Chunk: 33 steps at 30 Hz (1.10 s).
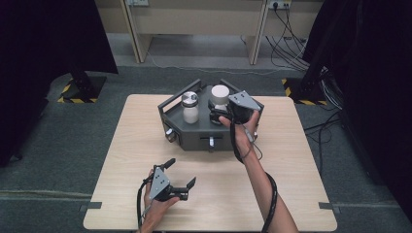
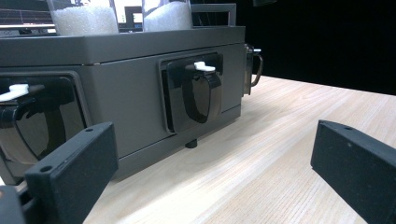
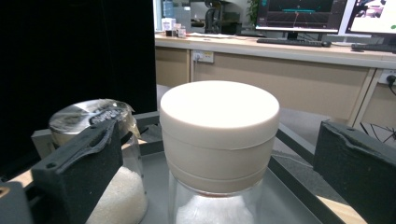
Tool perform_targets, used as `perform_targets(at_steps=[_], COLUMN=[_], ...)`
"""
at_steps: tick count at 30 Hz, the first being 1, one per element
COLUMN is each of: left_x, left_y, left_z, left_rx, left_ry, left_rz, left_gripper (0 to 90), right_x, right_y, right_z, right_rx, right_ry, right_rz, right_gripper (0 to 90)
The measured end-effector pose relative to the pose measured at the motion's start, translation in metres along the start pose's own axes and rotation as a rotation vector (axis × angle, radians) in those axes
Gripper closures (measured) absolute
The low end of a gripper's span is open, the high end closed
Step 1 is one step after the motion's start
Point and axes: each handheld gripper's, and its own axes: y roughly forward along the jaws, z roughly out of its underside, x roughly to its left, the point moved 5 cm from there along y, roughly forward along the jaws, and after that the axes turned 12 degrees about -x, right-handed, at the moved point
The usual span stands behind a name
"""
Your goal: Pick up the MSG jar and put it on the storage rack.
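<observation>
1. The white-lidded jar (image 3: 219,140) stands in the grey tray (image 1: 171,115), beside a silver-lidded jar (image 1: 190,108).
2. The right hand-held gripper (image 1: 224,115), jaws spread, brackets its lid: a reach before grasping.
3. Next, closing squarely on the lid.
4. The left hand-held gripper (image 1: 180,175) rests spread on the surface (image 1: 291,194).

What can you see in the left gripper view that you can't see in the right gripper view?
The left gripper view alone gives the grey box's front wall with its dark latch handles, plus the bare wooden tabletop. The right gripper view alone gives the jar's big white lid, the other jar's shiny silver lid, and an office desk with monitors behind. Both share the two jars of white grains standing in the box's top tray, and each has its own pair of black jaws set wide apart, holding nothing.
</observation>
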Motion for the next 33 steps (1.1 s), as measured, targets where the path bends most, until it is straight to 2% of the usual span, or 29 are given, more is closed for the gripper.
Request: perform_targets(at_steps=[11, 24, 33], left_x=[0.000, 0.000, 0.000], left_y=[0.000, -0.001, 0.000], left_z=[0.000, 0.000, 0.000], left_rx=[-0.002, -0.006, 0.000], left_ry=[0.004, 0.005, 0.006], left_rz=[-0.002, -0.008, -0.007], left_gripper=[0.2, 0.2, 0.2], right_x=[0.001, 0.004, 0.004], right_y=[-0.016, -0.037, -0.053], right_z=[-0.003, -0.001, 0.008], right_rx=[-0.027, -0.057, -0.062], right_ry=[0.013, 0.011, 0.025], right_rz=[-0.026, -0.029, -0.020], right_gripper=[0.5, 0.5, 0.4])
